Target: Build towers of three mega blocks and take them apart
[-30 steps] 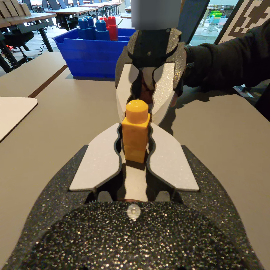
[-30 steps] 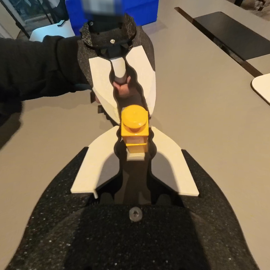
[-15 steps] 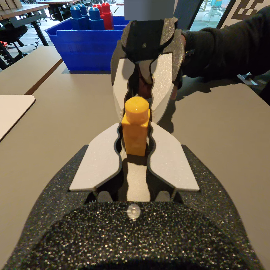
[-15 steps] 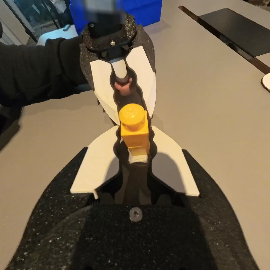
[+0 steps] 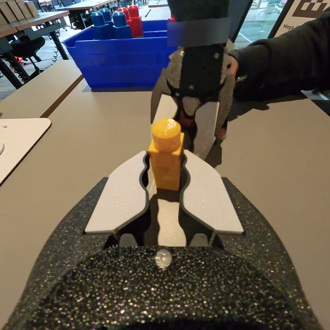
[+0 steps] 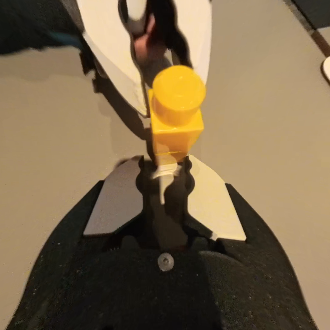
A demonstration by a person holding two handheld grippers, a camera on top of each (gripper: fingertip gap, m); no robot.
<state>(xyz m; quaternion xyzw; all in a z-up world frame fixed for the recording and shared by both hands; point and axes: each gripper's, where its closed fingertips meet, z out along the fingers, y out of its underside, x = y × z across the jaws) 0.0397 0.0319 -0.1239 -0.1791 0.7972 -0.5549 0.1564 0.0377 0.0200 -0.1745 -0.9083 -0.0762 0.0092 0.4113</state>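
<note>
A yellow tower of two mega blocks (image 5: 165, 166) stands upright between the fingers of my left gripper (image 5: 165, 153), which is shut on its lower part. My right gripper (image 5: 187, 142) faces it from behind the tower, slightly to the right. In the right wrist view, which is blurred, the tower (image 6: 171, 135) leans away. Its lower end sits just at the tips of my right gripper (image 6: 165, 159). The jaws stand about a block's width apart, and I cannot tell whether they grip. The left gripper's white fingers (image 6: 116, 71) rise behind the tower.
A blue bin (image 5: 116, 59) with blue blocks (image 5: 107, 26) and red blocks (image 5: 134, 19) stands at the back of the grey table (image 5: 80, 142). A white board (image 5: 17, 142) lies at the left edge. A dark sleeve (image 5: 285, 62) reaches in from the right. The tips of one gripper are about 5 centimeters away from the tips of the other.
The gap between the two yellow blocks has closed. My right gripper has drawn back, so the tower now sits at its fingertips rather than deep between the fingers. My left gripper keeps its hold.
</note>
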